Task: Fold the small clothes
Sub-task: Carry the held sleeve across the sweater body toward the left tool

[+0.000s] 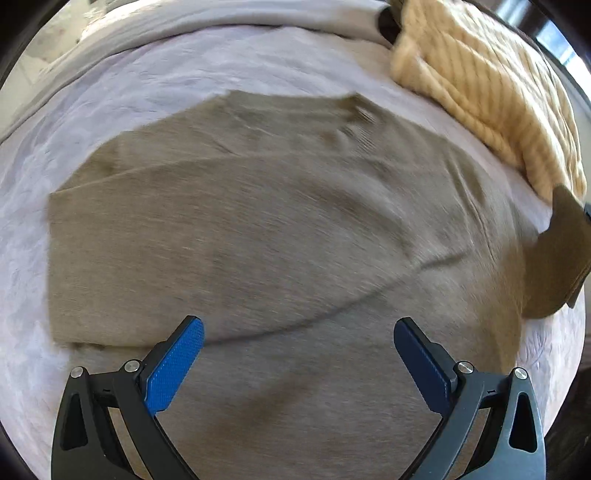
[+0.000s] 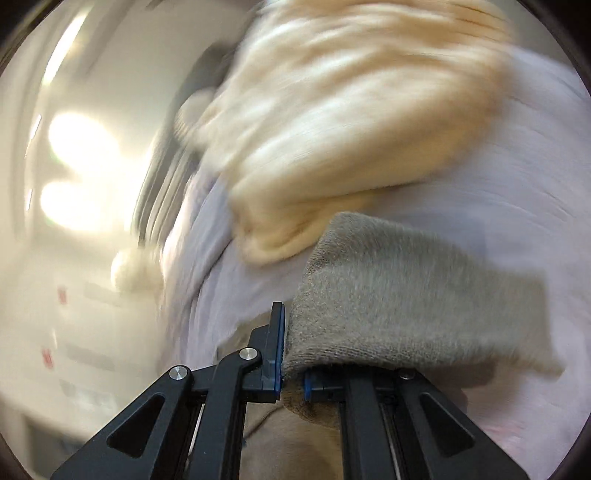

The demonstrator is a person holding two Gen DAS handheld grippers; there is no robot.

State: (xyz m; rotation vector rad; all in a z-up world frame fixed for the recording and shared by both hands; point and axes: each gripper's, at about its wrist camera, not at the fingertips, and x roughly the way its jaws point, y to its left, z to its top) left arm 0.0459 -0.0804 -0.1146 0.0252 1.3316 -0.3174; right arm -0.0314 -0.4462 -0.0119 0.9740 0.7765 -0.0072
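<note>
We hold the grey-brown sweater's sleeve (image 2: 417, 295) pinched in our right gripper (image 2: 291, 369), lifted off to the right of its body (image 1: 258, 229), which lies broadside under our wide-open, empty left gripper (image 1: 299, 354).

- pale lavender-white textured bedspread (image 1: 155, 110) covering the surface; wrinkled
- grey-white sheet band (image 1: 207, 22) along its far edge
- bright glare patches (image 2: 79, 166) at left; blurred
</note>
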